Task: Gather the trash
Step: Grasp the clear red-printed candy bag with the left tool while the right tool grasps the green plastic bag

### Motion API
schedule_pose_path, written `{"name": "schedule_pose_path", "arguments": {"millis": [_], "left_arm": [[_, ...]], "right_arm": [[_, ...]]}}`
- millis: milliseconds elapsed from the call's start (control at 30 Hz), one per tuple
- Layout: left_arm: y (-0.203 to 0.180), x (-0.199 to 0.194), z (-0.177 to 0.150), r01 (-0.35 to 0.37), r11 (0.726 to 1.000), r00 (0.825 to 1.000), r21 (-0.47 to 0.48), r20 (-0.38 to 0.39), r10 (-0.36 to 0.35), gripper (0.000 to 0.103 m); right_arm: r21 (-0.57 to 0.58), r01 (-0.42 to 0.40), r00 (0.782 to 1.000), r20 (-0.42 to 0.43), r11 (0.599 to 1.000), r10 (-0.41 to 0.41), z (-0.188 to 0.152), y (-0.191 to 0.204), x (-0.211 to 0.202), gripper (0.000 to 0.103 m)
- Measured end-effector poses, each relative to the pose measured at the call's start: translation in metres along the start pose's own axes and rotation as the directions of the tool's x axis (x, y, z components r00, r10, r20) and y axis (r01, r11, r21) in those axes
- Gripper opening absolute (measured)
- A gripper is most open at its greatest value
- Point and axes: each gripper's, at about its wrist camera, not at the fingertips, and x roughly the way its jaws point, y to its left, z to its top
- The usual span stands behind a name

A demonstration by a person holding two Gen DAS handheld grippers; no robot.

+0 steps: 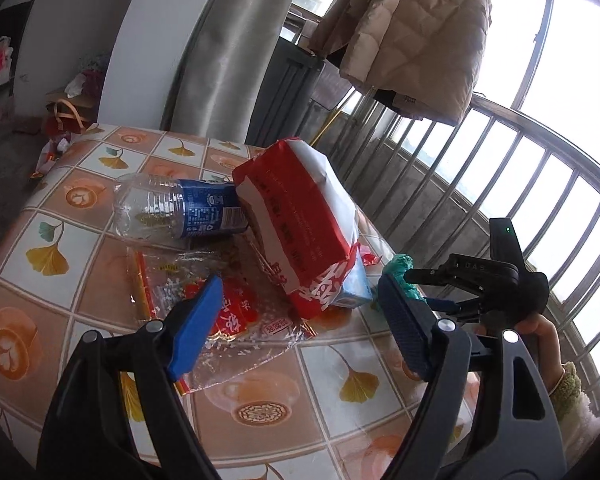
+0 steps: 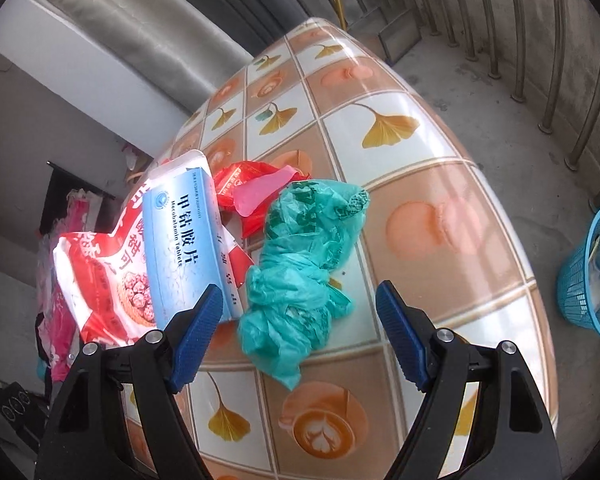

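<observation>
A pile of trash lies on the tiled table (image 1: 80,240). In the left wrist view I see an empty plastic bottle (image 1: 176,210) on its side, a red and white snack bag (image 1: 300,216) and a clear wrapper (image 1: 220,320). My left gripper (image 1: 300,324) is open above the wrapper. In the right wrist view a crumpled green plastic bag (image 2: 300,264) lies beside a blue medicine box (image 2: 184,240), the red snack bag (image 2: 100,280) and a red wrapper (image 2: 252,192). My right gripper (image 2: 300,332) is open, its fingers either side of the green bag's near end. The right gripper also shows in the left wrist view (image 1: 480,280).
A blue mesh basket (image 2: 592,276) stands on the floor to the right of the table (image 2: 440,216). A metal railing (image 1: 500,168) runs behind the table, with a beige coat (image 1: 416,32) hanging above it. Clutter lies on the floor at the far left.
</observation>
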Motion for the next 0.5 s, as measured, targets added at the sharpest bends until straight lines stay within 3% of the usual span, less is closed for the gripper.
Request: {"name": "schedule_pose_path", "arguments": {"millis": [133,233,333,400,500], "left_arm": [[0.015,0.006,-0.007,-0.142,0.990,0.989,0.023,-0.031,0.143,0.071],[0.036,0.013,-0.012,-0.260,0.966,0.962,0.002,-0.086,0.259,0.065],[0.056,0.024,-0.016,-0.319,0.948,0.936,-0.021,-0.167,0.311,0.063],[0.065,0.035,-0.019,-0.339,0.940,0.919,-0.029,-0.223,0.325,0.055],[0.064,0.041,-0.019,-0.348,0.937,0.915,0.004,-0.214,0.341,0.050]], "right_arm": [[0.021,-0.003,1.000,-0.017,1.000,0.003,0.004,0.002,0.012,0.077],[0.013,0.000,1.000,-0.021,1.000,0.001,0.005,0.006,0.018,0.077],[-0.003,0.005,1.000,-0.023,1.000,-0.005,0.003,0.009,0.020,0.077],[-0.010,0.010,1.000,-0.024,1.000,-0.010,0.003,0.010,0.021,0.077],[-0.013,0.011,1.000,-0.025,1.000,-0.012,0.002,0.012,0.020,0.077]]}}
